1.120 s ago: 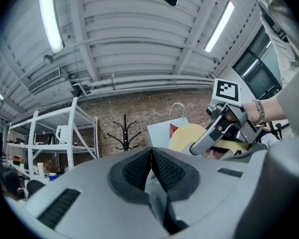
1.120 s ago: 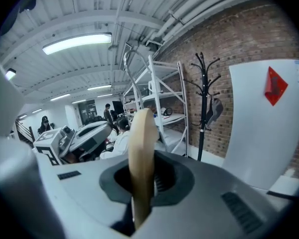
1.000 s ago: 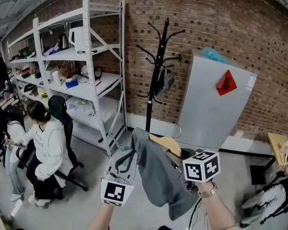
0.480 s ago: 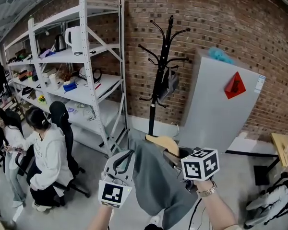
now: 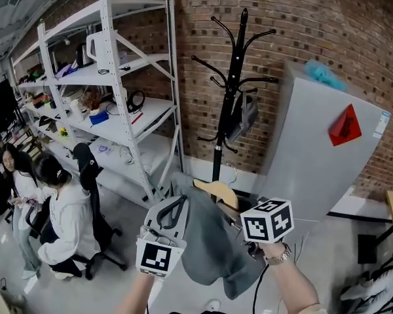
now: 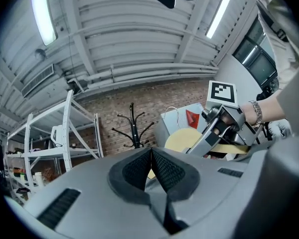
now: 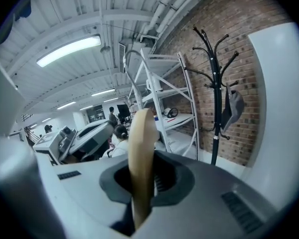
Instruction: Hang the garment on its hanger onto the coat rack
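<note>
Wooden curved hanger (image 7: 142,138), grey garment (image 5: 213,247) draped, in right gripper (image 7: 143,179).

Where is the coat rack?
In the head view the coat rack stands centre, against the brick wall, with shelves on its left and a grey cabinet on its right.

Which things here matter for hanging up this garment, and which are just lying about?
Job: grey garment, wooden hanger, black coat rack, right claw gripping the hanger.
Lying about: white shelving, kettle, grey cabinet, seated people.
</note>
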Action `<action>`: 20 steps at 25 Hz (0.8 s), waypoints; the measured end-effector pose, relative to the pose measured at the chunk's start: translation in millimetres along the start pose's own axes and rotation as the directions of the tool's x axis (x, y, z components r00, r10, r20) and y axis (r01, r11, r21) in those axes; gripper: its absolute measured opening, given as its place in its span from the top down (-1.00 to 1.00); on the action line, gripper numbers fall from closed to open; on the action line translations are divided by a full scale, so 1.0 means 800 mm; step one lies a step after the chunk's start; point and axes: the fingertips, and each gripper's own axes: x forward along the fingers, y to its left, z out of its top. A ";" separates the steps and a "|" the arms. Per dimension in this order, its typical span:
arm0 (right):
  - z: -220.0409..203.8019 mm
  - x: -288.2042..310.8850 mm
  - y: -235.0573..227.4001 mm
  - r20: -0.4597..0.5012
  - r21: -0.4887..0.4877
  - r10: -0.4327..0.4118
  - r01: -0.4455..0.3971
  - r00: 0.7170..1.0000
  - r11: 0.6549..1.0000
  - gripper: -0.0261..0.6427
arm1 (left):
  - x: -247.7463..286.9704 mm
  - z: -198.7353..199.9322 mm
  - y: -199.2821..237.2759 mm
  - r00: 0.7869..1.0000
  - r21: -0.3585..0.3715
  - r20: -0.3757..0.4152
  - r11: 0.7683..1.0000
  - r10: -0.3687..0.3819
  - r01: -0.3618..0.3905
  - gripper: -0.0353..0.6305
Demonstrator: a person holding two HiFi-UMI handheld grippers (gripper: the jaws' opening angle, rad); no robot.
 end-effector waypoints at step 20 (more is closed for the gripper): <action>0.060 0.118 -0.141 -0.067 0.002 -0.130 0.130 0.989 0.992 0.80 | 0.186 -0.099 0.074 0.991 -0.112 0.054 0.986 -0.120 0.125 0.89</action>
